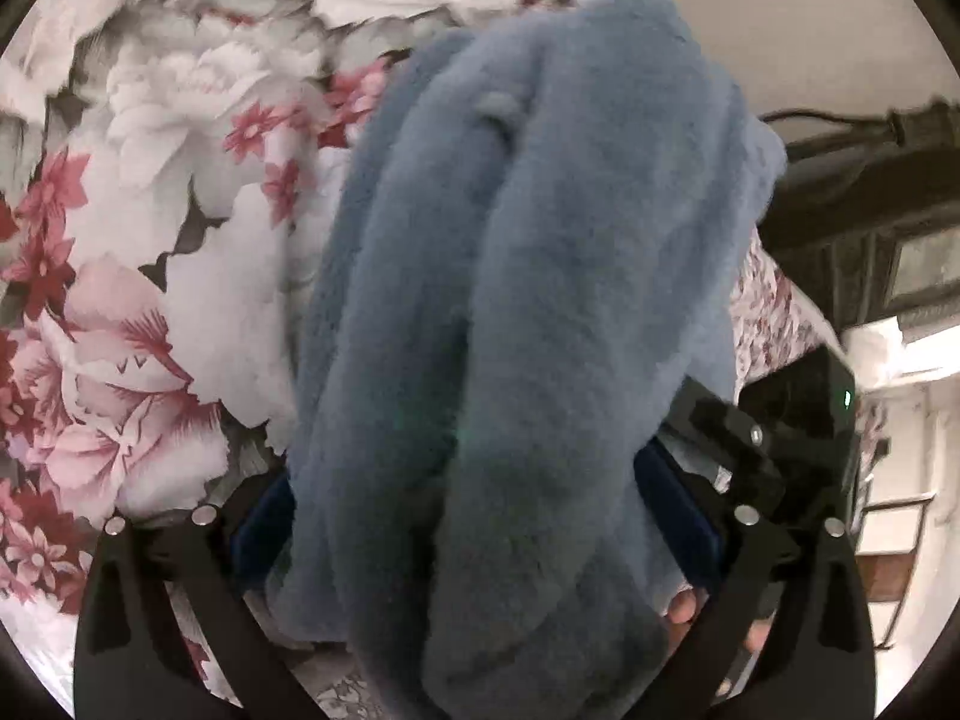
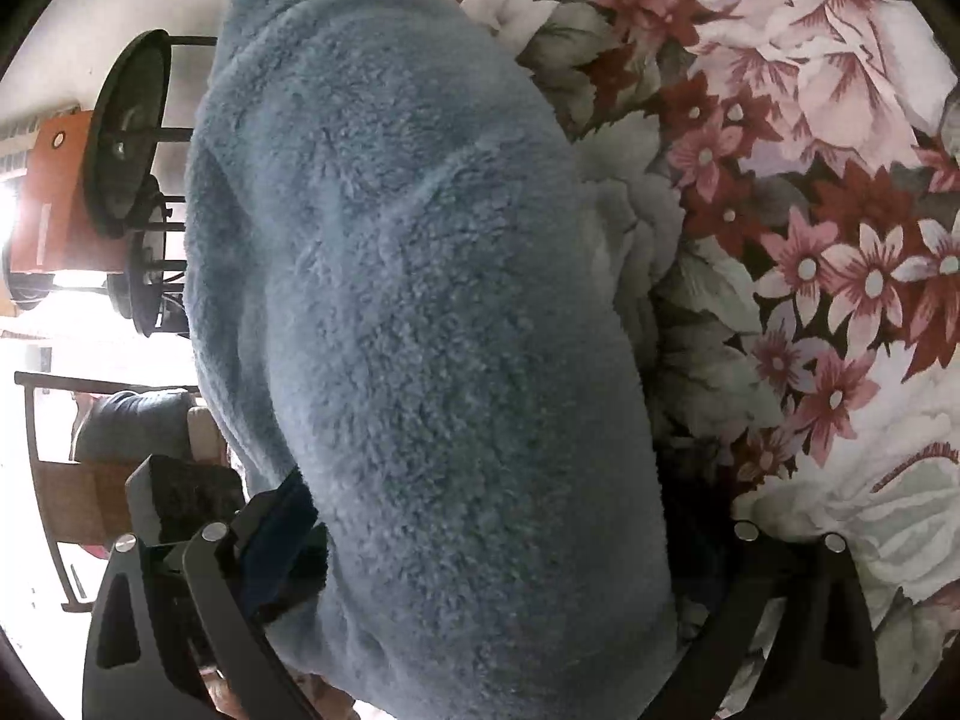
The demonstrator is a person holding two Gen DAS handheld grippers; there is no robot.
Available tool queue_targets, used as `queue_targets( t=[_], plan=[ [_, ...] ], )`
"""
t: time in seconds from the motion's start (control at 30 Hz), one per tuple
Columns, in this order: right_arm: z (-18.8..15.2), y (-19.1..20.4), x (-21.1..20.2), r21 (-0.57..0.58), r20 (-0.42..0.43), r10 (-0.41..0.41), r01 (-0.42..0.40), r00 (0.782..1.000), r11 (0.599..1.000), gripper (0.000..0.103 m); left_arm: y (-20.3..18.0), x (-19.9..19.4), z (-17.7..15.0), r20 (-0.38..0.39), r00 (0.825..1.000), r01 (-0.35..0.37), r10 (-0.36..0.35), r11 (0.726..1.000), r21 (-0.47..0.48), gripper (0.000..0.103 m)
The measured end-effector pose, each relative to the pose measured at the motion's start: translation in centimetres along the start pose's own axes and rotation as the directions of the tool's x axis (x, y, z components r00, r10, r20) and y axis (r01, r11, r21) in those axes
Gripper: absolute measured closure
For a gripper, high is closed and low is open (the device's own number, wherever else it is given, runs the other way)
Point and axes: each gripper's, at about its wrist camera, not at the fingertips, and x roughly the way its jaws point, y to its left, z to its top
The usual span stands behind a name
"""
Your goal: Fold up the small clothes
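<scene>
Above the floral bedspread point(image 1: 138, 300), both grippers are pinching the same blue fleece garment point(image 1: 510, 300), w/ the fabric hanging bunched between them.

Left gripper point(image 1: 468, 516): jaws are pressing in on a thick wad of the fleece from both sides; blue pads point(image 1: 678, 498) are showing at the edges of the cloth. Right gripper point(image 2: 480, 540): also clamping the fleece point(image 2: 420, 300), left pad point(image 2: 282, 534) is biting into the fabric; right pad is hiding behind the cloth, so can't tell its exact contact.

Progress, judging by the pics: garment is looking rumpled and rolled, not flat, no clean crease visible. Prob. early on, i.e. pick-up/shake-out stage. Left to do: spreading it flat on the bedspread point(image 2: 810, 210), making the folds, then setting it down neat. Can't tell what kind of garment it is.
</scene>
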Motion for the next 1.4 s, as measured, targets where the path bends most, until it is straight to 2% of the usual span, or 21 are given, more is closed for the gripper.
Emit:
queue_targets(
  t=[0.07, 0.17, 0.27, 0.43, 0.67, 0.83, 1.17, 1.4],
  plan=[
    [-0.1, 0.3, 0.1, -0.005, 0.01, -0.02, 0.02, 1.0, 1.0, 0.003, 0.5, 0.2, 0.3, 0.001, 1.0, 0.015, -0.015, 1.0, -0.027, 0.004],
    [-0.5, 0.4, -0.6, -0.019, 0.019, -0.049, 0.049, 0.999, 0.999, 0.003, -0.4, 0.4, 0.2, 0.018, 0.999, -0.027, 0.027, 1.0, 0.009, 0.004],
    [-0.7, 1.8, -0.5, -0.023, 0.028, -0.066, 0.067, 0.997, 0.998, 0.003, -1.4, 0.1, 0.1, 0.043, 0.998, -0.035, 0.033, 0.999, 0.033, 0.007],
    [-1.2, 3.7, -1.0, -0.045, 0.045, -0.055, 0.057, 0.997, 0.997, 0.01, -3.8, -0.9, -0.4, 0.1, 0.992, -0.091, 0.081, 0.991, 0.096, 0.01],
    [-2.1, 3.7, -2.3, -0.016, 0.041, -0.003, 0.004, 0.999, 1.0, 0.02, -4.6, -2.4, -1.4, 0.114, 0.99, -0.089, 0.077, 0.99, 0.107, 0.018],
    [-3.4, 4.5, -3.9, -0.035, 0.053, -0.038, 0.04, 0.998, 0.999, 0.026, -5.6, -3.0, -3.1, 0.118, 0.989, -0.108, 0.092, 0.986, 0.131, 0.02],
    [-6.1, 5.4, -10.6, -0.049, 0.09, -0.055, 0.059, 0.994, 0.997, 0.026, -11.7, -3.6, -7.2, 0.118, 0.992, -0.068, 0.048, 0.982, 0.177, 0.022],
    [-8.9, 1.5, -18.9, -0.03, 0.169, -0.05, 0.056, 0.984, 0.998, 0.026, -18.3, -2.4, -11.8, 0.095, 0.995, -0.039, 0.009, 0.946, 0.322, 0.022]
  ],
)
